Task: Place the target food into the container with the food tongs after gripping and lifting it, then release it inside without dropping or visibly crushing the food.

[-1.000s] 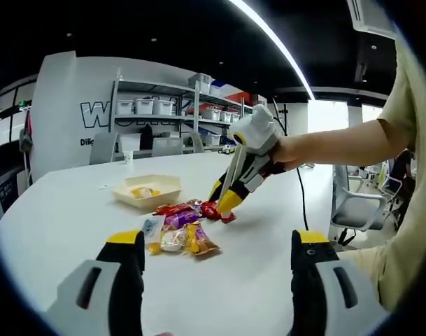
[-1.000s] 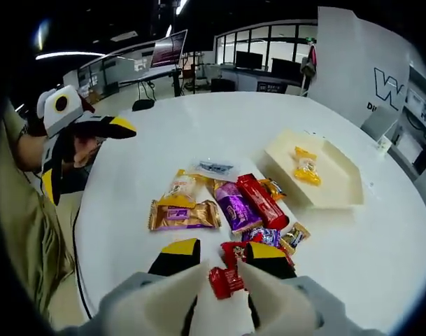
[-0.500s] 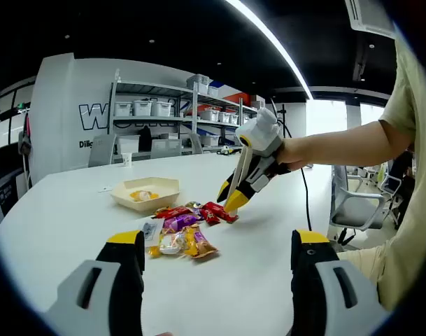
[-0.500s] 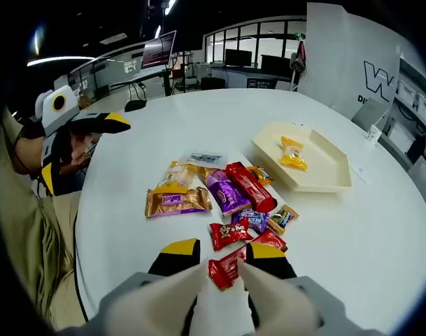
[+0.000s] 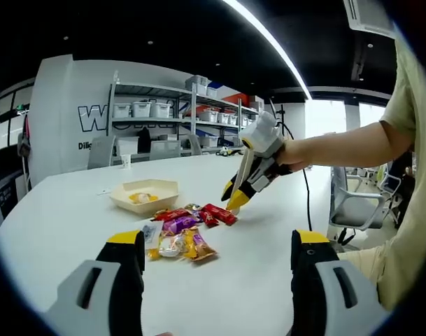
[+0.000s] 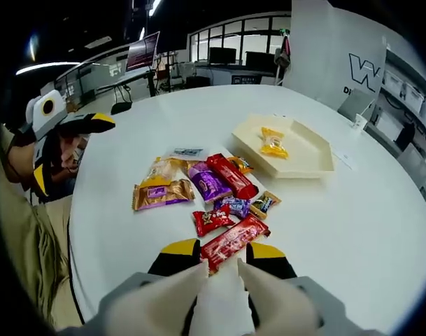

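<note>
Holding the food tongs (image 6: 219, 280) clenched in my right hand-held gripper (image 6: 223, 255), I have the long red snack bar (image 6: 235, 241) pinched by one end between the tong tips. From the left gripper view, the bar (image 5: 218, 213) hangs clear of the worktop (image 5: 268, 259), just above the pile of wrapped snacks (image 5: 176, 234). The step in hand is therefore the lift, and I judge the grip and raise complete with the carry not yet done.

My left hand-held gripper (image 5: 219, 259) is released, jaws standing well apart with nothing between them, held back from the pile on the near side of the worktop.

The container, a shallow cream tray (image 6: 307, 150), sits beyond the pile and apart from it. One yellow-wrapped sweet (image 6: 272, 142) already lies inside.

Next move, as I judge it:
1. Carry the bar over the remaining snacks toward the tray without lowering it into them.
2. Keep tong pressure steady; the bar is held by one end only and could pivot or slip.
3. Bring the bar over the bare tray floor beside the yellow sweet.
4. Lower until the bar is inside the rim, then ease the tongs apart.
</note>
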The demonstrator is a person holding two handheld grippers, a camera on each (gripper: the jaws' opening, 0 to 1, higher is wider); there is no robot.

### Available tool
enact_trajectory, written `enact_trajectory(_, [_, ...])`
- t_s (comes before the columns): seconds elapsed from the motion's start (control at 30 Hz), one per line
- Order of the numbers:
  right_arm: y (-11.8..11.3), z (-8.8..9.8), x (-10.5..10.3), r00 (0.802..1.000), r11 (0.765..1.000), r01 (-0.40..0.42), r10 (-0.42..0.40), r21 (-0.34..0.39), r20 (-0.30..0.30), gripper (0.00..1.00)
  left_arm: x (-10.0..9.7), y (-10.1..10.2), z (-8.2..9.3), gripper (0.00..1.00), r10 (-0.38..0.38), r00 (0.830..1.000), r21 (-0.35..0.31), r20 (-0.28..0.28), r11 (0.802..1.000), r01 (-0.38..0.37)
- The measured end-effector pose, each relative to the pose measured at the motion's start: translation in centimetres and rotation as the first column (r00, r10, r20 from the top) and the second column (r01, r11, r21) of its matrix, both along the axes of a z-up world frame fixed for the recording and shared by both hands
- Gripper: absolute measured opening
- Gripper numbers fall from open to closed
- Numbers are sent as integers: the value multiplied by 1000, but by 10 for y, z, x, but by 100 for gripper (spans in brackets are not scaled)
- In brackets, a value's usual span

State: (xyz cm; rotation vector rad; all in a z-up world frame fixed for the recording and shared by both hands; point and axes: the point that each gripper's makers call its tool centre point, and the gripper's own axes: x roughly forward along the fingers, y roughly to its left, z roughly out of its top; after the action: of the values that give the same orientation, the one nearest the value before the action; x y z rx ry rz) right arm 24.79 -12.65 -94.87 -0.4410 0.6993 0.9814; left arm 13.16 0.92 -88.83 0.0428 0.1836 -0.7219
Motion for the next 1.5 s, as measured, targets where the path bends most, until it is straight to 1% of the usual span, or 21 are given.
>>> enact_trajectory(0.1, [5, 7, -5, 1000, 1000, -2, 2, 19, 12, 22, -1, 1, -1, 84, 1, 1000, -1, -2, 1000, -1])
enact_trajectory(0.17, [11, 10, -6, 1000, 999, -19, 18, 34, 22, 22, -1, 1, -2, 84, 2, 1000, 0, -3, 1000, -2])
enact_trajectory(0.3, [21, 11, -8, 999, 999, -36, 35, 41, 21, 22, -1, 1, -2, 84, 4, 1000, -2, -4, 1000, -4])
enact_trajectory(0.4, [31, 13, -11, 998, 996, -64, 63, 54, 26, 22, -1, 2, -2, 84, 4, 1000, -2, -3, 1000, -4])
enact_trajectory(0.7, [46, 5, -13, 995, 994, -100, 100, 52, 10, 22, 1, 3, -2, 85, 17, 1000, -1, 1, 1000, -17])
enact_trajectory(0.87, [41, -3, -13, 995, 994, -99, 99, 35, -4, 22, 3, 6, -1, 86, 34, 999, 2, -1, 999, -34])
enact_trajectory(0.93, [38, -2, -13, 996, 995, -94, 95, 38, -4, 22, 4, 7, -1, 88, 40, 999, 2, -5, 999, -40])
enact_trajectory(1.17, [26, -3, -13, 996, 996, -84, 84, 12, 0, 22, 5, 10, -1, 88, 48, 999, 0, -7, 999, -48])
enact_trajectory(1.33, [16, -4, -11, 998, 998, -62, 62, -2, 6, 22, 5, 8, -1, 88, 45, 999, 0, -7, 999, -45])
enact_trajectory(1.5, [6, -2, -6, 1000, 1000, -21, 21, -1, 12, 22, 4, 7, -1, 88, 41, 999, 3, -8, 999, -41])
